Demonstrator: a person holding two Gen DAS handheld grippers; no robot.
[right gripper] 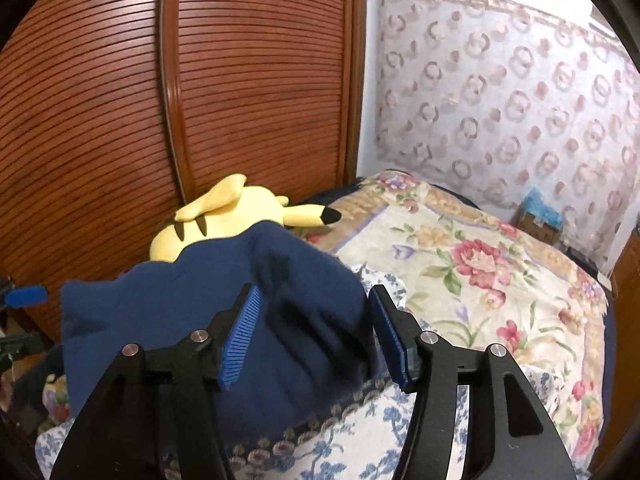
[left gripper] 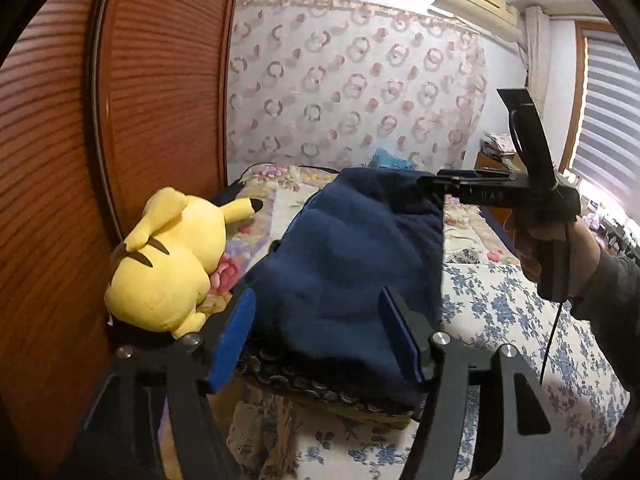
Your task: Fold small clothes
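A dark blue garment (left gripper: 340, 248) lies bunched in a soft heap on the bed, also in the right wrist view (right gripper: 168, 320). My left gripper (left gripper: 320, 328) is open at its near edge; the cloth lies between the blue pads (left gripper: 234, 340), which stand clear of it. My right gripper (right gripper: 316, 332) is open too, low over the garment's right end, with folds of cloth between its pads (right gripper: 242, 340). In the left wrist view the right gripper (left gripper: 428, 182) reaches in from the right at the garment's far corner, held by a hand (left gripper: 560, 248).
A yellow plush toy (left gripper: 168, 264) (right gripper: 224, 216) lies left of the garment against a slatted wooden wardrobe door (left gripper: 60, 160). A floral quilt (right gripper: 460, 264) covers the bed's far right part and a blue-flowered sheet (left gripper: 500, 320) its near part. A patterned curtain (right gripper: 500, 100) hangs behind.
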